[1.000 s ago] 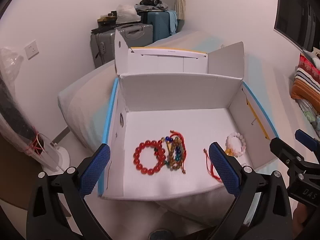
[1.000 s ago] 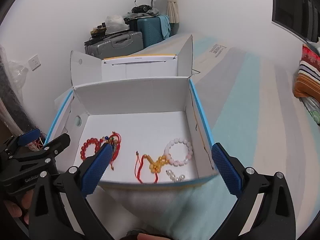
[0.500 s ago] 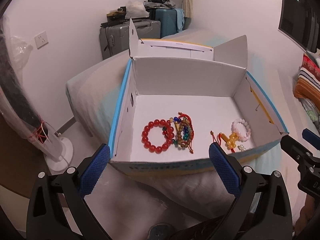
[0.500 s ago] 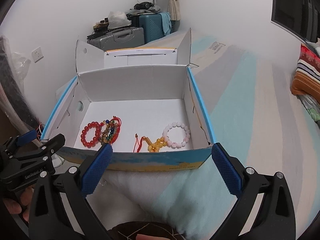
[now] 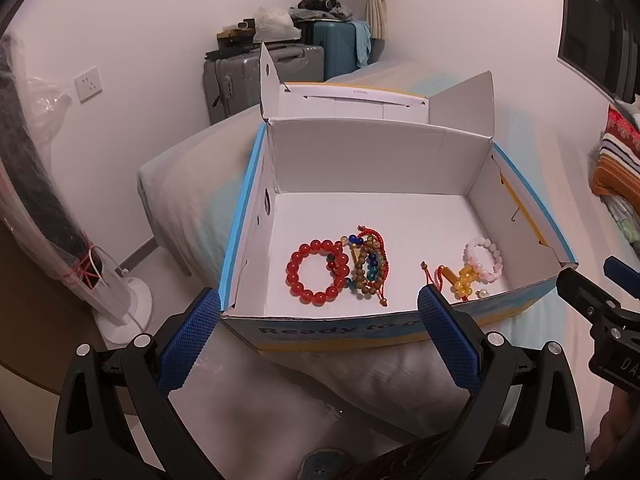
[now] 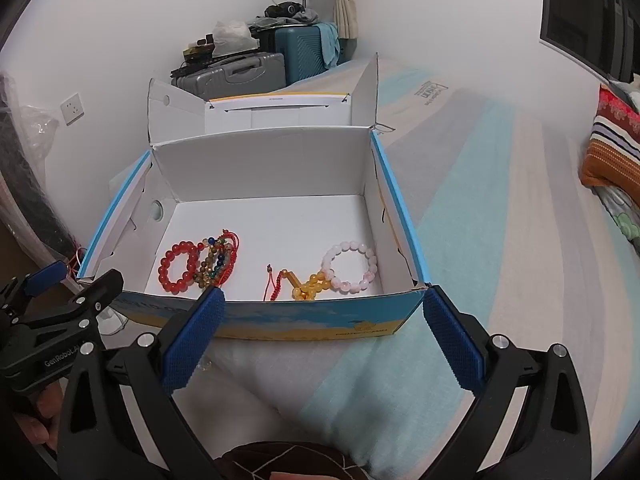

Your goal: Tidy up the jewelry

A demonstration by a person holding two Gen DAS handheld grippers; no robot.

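While both grippers are held short of the near wall of the open cardboard box (image 5: 352,332), nothing is gripped by either. The left gripper (image 5: 320,320) is seen with its blue pads spread wide and empty; the right gripper (image 6: 324,320) is likewise released, with its pads apart and bare. The box is set on a bed (image 6: 500,240) near its foot corner, with lid flaps raised at the far side. Five pieces are recorded on the white box floor. A red bead bracelet (image 5: 318,272) is placed toward the near left corner, touching a mixed brown-and-blue bead bracelet with red cord (image 5: 368,266) just beside it. A pale pink bead bracelet (image 6: 350,266) lies toward the near right corner, touching an amber bead piece (image 6: 308,286), next to which a thin red cord (image 6: 274,284) is laid. Suitcases (image 5: 264,76) are noted against the far wall.
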